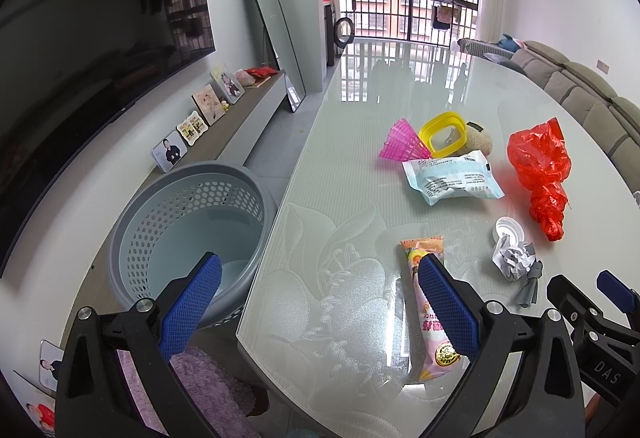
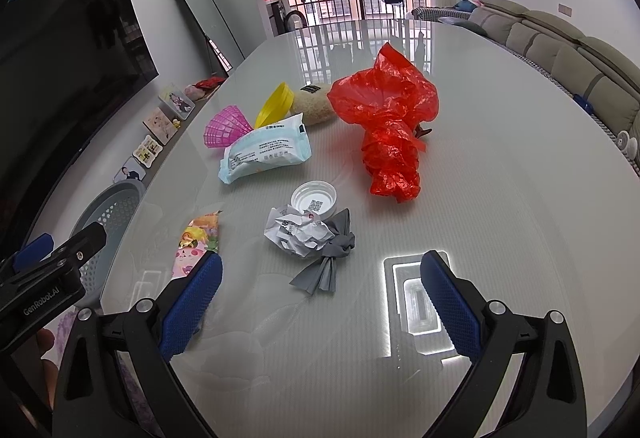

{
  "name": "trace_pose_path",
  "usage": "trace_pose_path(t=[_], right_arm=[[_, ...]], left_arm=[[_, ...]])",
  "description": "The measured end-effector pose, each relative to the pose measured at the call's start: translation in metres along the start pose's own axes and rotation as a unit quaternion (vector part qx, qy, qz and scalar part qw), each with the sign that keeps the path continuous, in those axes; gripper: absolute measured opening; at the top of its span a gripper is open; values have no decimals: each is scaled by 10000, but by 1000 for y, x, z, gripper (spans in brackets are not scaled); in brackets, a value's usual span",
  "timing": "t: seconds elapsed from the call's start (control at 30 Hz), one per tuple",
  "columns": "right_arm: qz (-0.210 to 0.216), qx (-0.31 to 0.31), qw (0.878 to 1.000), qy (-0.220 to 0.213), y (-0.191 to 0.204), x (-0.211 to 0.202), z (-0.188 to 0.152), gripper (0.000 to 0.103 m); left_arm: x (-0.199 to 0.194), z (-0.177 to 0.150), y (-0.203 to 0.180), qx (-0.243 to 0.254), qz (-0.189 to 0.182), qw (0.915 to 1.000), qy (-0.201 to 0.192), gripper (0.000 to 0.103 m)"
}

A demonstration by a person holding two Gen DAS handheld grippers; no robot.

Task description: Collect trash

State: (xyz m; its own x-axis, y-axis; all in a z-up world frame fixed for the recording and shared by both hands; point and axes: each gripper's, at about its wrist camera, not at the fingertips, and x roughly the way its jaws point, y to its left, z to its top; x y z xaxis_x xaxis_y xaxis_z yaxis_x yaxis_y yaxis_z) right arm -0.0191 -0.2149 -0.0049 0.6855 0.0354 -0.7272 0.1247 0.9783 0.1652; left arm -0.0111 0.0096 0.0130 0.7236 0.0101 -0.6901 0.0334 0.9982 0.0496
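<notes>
A grey perforated bin (image 1: 188, 234) stands on the floor at the table's left edge. On the glass table (image 1: 360, 238) lie a pink snack wrapper (image 1: 424, 318), a crumpled paper ball with grey cloth (image 2: 308, 238), a white cap (image 2: 314, 198), a wipes pack (image 2: 264, 154) and a red plastic bag (image 2: 390, 122). My left gripper (image 1: 320, 302) is open and empty over the table's near left edge, its right finger above the snack wrapper. My right gripper (image 2: 320, 298) is open and empty just short of the crumpled paper.
A pink shuttlecock (image 1: 400, 146), a yellow ring (image 1: 444, 134) and a beige plush (image 2: 316, 102) lie at the far side of the pile. A TV (image 1: 100, 38), photo frames, a leaning mirror (image 1: 276, 22) and a sofa (image 2: 560, 50) surround the table.
</notes>
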Motion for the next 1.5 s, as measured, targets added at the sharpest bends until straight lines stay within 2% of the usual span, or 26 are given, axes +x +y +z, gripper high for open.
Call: trace_pose_path(t=[1.5], right_arm=[[13,32,10000,79,1,7,-5,95]], left_arm=[[0,-1,0,1,6,10000,17,97]])
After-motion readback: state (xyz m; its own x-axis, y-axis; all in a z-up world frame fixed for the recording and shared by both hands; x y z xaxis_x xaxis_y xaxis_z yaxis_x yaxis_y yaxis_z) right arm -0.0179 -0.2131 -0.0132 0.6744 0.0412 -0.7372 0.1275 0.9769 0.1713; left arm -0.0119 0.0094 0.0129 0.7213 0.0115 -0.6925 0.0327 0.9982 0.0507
